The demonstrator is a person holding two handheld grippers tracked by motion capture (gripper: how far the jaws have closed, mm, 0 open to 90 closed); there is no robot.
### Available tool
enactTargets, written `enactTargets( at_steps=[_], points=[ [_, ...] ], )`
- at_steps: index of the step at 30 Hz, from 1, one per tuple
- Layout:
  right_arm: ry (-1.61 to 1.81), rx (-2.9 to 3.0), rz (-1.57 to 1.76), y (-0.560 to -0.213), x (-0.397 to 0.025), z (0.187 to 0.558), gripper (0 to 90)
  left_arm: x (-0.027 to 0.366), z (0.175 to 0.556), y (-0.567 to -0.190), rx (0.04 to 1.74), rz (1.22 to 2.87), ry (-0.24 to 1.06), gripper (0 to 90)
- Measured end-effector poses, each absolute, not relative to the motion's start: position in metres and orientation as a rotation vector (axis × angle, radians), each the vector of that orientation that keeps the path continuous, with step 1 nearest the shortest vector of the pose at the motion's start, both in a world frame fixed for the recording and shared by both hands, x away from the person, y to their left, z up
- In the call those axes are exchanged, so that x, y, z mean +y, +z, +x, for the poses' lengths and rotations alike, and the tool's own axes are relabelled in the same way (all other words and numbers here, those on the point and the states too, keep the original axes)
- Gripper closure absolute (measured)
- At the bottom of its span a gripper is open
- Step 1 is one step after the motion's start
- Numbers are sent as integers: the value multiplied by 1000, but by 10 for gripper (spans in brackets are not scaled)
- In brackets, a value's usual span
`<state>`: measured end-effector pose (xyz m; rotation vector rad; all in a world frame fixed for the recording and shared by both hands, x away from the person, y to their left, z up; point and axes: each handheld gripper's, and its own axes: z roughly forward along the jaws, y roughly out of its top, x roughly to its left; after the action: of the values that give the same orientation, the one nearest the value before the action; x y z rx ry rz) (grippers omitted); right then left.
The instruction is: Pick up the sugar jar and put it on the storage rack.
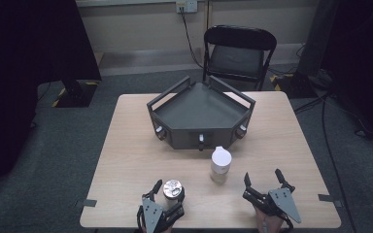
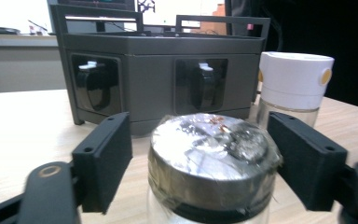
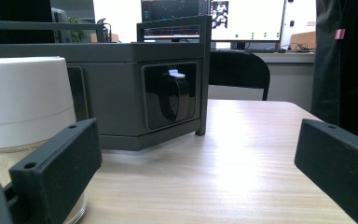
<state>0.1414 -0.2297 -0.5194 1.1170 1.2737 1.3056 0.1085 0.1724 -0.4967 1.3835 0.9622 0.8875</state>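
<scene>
A small glass jar with a foil-covered dark lid (image 1: 173, 188) (image 2: 212, 149) stands near the table's front edge. My left gripper (image 1: 169, 189) (image 2: 200, 158) is open, one jaw on each side of the jar's lid; a narrow gap shows at the left jaw. A clear jar with a white cap (image 1: 220, 162) (image 2: 294, 79) (image 3: 23, 98) stands just behind and to the right. My right gripper (image 1: 262, 175) (image 3: 196, 158) is open and holds nothing; it sits right of the white-capped jar, and its left jaw is close beside that jar.
A dark grey angular tray (image 1: 184, 136) (image 2: 158, 84) (image 3: 116, 93) with knobs on its front faces stands at the middle back of the wooden table (image 1: 126, 155). A black folding chair (image 1: 238, 48) stands behind the table. Bare tabletop lies left and right.
</scene>
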Motion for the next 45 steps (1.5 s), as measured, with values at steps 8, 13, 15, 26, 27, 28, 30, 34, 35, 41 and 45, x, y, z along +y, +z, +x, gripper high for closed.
enactTargets(
  at_steps=[8,13,15,26,27,28,30,34,35,41,45],
  points=[
    [1306,1274,1117,-519,-230,141,0,173,111,-498,946,1410,877,328],
    [1306,1274,1117,-519,-230,141,0,173,112,-498,941,1412,878,339],
    [1306,1274,1117,-519,-230,141,0,174,112,-498,940,1414,877,340],
    [1306,1274,1117,-519,-230,141,0,173,111,-498,942,1408,880,350],
    [1306,1274,1117,-519,-230,141,0,174,111,-498,944,1407,878,349],
    [1306,1274,1117,-519,-230,141,0,174,112,-498,945,1407,876,350],
    [1306,1274,1117,-519,-230,141,0,174,113,-496,958,1402,873,350],
    [1306,1274,1117,-519,-230,141,0,178,115,-493,954,1396,868,350],
    [1306,1274,1117,-519,-230,141,0,179,115,-492,950,1396,873,350],
    [1306,1274,1117,-519,-230,141,0,182,117,-485,922,1399,876,350],
    [1306,1274,1117,-519,-230,141,0,186,121,-480,905,1411,869,350]
  ],
)
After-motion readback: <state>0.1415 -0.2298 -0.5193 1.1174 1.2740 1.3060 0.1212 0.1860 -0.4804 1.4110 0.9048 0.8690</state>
